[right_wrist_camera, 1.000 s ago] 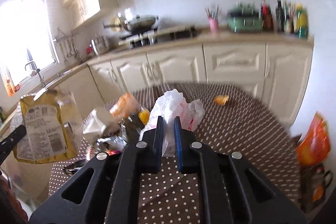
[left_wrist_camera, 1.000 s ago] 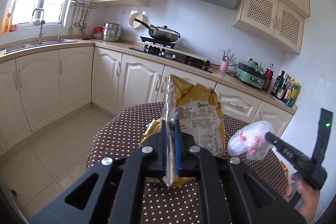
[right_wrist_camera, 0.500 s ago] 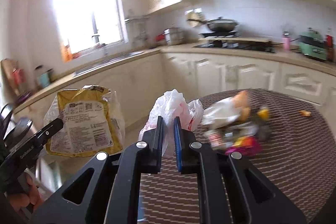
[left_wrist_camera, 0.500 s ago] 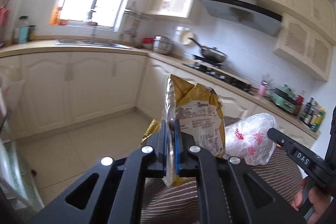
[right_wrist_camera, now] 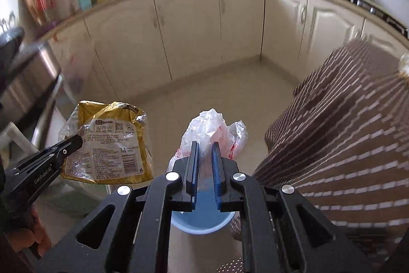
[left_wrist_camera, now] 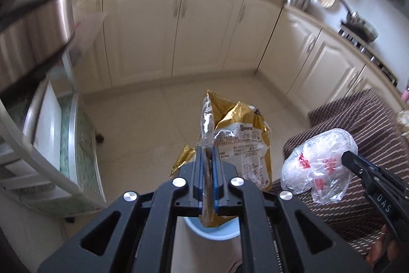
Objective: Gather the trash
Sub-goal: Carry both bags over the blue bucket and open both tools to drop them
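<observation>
Gold wrapper [left_wrist_camera: 245, 145] upright — long axis vertical, over blue bin [left_wrist_camera: 212, 232]

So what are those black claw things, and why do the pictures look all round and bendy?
They are two grabbers, and a person holds one in each hand. Each has a little wide-eyed camera on it, which bends the picture. One picture looks along the left grabber, the other along the right grabber.

The left one pinches a yellow food bag. The right one pinches a crumpled white plastic bag. Both are rubbish.

Below them on the floor stands a blue bin, partly hidden by the grabbers. On the right is a table with a brown dotted cloth. Kitchen cupboards run along the back.
</observation>
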Demonstrator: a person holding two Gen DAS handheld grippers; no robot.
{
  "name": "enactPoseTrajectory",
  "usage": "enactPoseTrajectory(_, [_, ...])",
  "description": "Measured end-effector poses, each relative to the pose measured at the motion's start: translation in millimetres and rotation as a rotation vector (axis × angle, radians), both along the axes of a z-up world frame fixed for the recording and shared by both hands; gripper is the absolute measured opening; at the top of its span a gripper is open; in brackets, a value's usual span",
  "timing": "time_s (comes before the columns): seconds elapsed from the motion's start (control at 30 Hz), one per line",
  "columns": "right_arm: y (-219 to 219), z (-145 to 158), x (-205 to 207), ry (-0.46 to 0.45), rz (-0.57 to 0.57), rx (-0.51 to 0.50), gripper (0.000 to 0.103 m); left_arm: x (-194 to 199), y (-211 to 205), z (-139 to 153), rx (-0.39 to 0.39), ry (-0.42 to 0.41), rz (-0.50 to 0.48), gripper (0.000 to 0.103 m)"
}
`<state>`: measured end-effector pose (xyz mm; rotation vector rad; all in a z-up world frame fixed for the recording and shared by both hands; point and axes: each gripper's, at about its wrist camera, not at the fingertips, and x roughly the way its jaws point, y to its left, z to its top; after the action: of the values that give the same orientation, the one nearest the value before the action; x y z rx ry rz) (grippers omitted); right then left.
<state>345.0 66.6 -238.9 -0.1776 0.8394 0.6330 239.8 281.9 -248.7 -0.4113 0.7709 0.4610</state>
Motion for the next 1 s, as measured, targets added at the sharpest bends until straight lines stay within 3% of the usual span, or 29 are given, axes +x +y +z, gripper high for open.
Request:
enactPoseTrajectory(0.17, [19.2,-64.3,23.2,0.093,-0.007,-0.093,0.009,33.8,2.0,-77.0,-0.074,0.141,-0.026,0.005])
enactPoseTrajectory(0.33, [23.2,-102.5,42.7,0.14,-0.025,-0.141,0.009,65.5,-1.5,-123.2,-0.171,0.198,-0.076,0.006])
enactPoseTrajectory(0.37, [23.9,-107.6,46.3,0.143,-0.029,-0.15,0.009,72.4,-3.1,-129.9,-0.182,0.205,-0.086,0.01])
enactPoseTrajectory(0.4, [27.8,-111.8,48.9,0.146,-0.031,-0.156,0.009,74.0,-3.2,-133.2,-0.184,0.203,-0.087,0.012])
enactPoseTrajectory(0.47, [31.4,-118.6,52.0,0.156,-0.035,-0.161,0.009,79.9,-2.8,-140.5,-0.213,0.19,-0.107,0.03])
enactPoseTrajectory(0.77, [45.2,-134.2,54.0,0.192,-0.016,-0.178,0.009,71.1,-5.7,-150.2,-0.265,0.205,-0.122,0.039])
enactPoseTrajectory(1.0, [58.5,-130.5,49.5,0.203,0.001,-0.156,0.009,58.8,3.9,-138.4,-0.269,0.195,-0.082,0.045])
